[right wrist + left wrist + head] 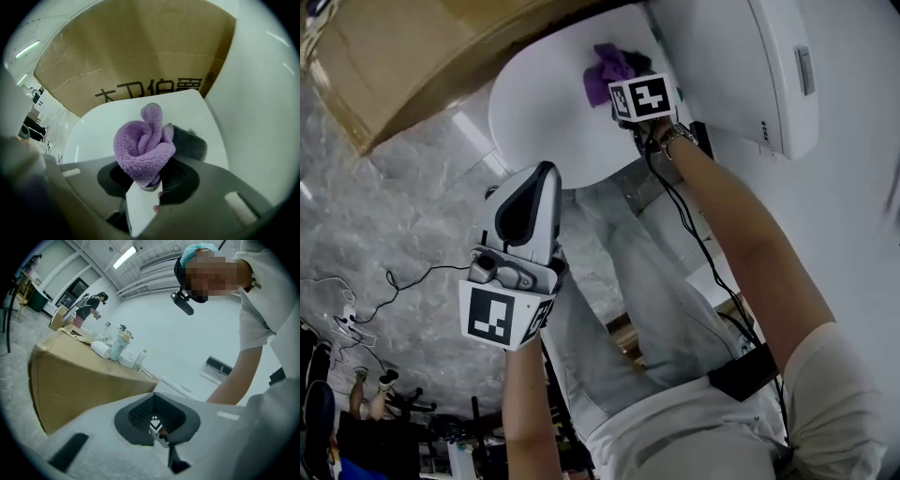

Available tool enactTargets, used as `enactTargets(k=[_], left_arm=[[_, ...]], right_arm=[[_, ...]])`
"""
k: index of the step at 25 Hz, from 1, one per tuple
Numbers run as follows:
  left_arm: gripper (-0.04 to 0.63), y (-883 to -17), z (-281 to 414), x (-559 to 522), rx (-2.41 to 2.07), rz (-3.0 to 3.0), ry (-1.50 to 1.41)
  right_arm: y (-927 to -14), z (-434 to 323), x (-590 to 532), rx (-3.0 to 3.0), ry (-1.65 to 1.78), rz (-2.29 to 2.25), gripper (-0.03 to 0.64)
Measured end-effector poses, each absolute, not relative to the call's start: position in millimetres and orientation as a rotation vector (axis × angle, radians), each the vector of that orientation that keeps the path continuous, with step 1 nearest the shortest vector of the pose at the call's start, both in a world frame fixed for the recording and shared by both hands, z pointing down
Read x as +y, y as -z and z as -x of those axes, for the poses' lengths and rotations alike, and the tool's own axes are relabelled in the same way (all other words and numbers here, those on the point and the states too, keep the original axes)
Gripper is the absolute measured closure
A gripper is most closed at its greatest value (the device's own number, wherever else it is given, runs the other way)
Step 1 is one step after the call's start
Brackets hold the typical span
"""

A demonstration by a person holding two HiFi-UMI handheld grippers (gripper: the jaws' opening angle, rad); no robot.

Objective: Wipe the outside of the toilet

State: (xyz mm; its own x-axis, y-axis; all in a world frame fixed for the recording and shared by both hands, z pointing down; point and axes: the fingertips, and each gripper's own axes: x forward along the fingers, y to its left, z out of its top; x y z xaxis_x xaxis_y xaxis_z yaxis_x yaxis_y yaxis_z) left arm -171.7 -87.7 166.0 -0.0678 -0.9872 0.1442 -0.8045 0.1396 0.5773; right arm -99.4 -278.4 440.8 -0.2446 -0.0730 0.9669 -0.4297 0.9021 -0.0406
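Jaws of right gripper (151,186) pinch purple cloth (143,150) on white toilet lid (105,126) by cardboard box (140,51) — left gripper (158,428) jaws together.

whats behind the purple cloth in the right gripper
The white toilet lid, with a cardboard box beyond it. The purple cloth, clamped in the right gripper, hides the patch of lid directly behind it.

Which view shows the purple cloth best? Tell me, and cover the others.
Right gripper view: the purple cloth fills the centre, bunched between the right gripper's jaws. Head view shows part beside the marker cube; left gripper view shows none.
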Motion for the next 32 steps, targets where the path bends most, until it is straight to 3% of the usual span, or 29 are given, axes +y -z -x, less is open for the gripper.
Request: enactTargets(k=[14,32], left_arm=[[0.591,-175,243,15,-2.006,-1.618,0.526],[0.591,-180,285,106,-2.116,-1.496,0.562]], right_arm=[[-453,144,-189,-1.766,-0.31,-0.344,0.488],[-460,196,-85,-1.769,-0.236,-0.208,0.488]])
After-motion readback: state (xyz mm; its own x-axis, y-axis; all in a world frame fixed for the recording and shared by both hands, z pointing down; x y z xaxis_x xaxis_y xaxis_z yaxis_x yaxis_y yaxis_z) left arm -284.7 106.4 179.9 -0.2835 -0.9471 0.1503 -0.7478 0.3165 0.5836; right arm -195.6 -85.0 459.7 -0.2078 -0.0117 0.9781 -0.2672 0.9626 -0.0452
